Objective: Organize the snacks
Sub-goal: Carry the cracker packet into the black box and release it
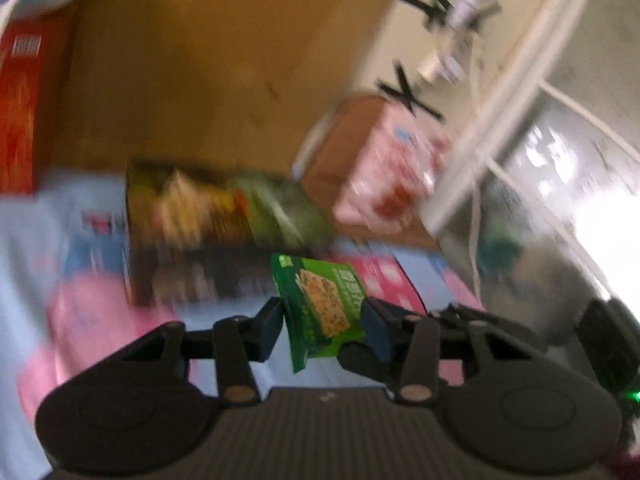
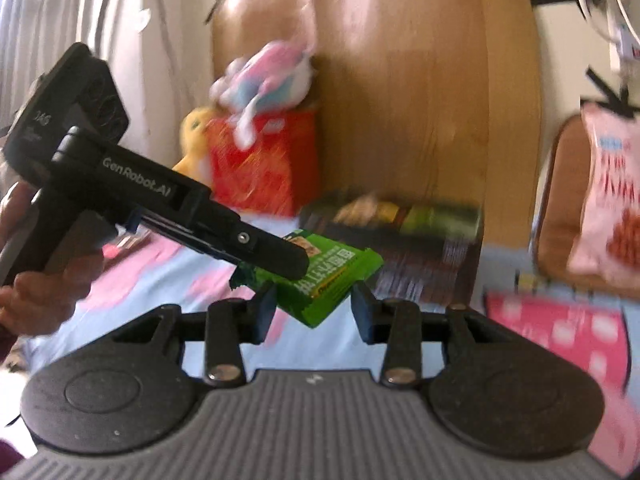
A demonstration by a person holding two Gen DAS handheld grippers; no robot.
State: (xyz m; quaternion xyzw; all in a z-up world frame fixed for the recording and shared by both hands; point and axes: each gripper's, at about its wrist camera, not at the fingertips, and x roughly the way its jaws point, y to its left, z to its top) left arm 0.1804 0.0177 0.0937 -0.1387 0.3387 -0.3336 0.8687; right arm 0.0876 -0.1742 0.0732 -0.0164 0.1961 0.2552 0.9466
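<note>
Lettering "GenRobot.AI" on left gripper (image 2: pixel 280 258) body; left gripper and right gripper (image 2: pixel 314 306) both clamp green snack packet (image 2: pixel 340 280).

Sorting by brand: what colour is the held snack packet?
Green packet, clearest in the right wrist view.

Glossy green foil snack packet (image 2: pixel 336 280), smooth wooden board (image 2: pixel 400 100), matt black plastic claw (image 2: pixel 314 304).

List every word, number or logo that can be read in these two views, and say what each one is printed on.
"GenRobot.AI": on the side of the left hand-held gripper, seen from the right wrist view.
"DAS" or similar: on that gripper's black camera housing, uncertain.
Green snack packet: print too blurred to read.
Red box: barcode and logo unreadable.
Pink bag: lettering blurred.
Dark box: text unreadable.
</note>
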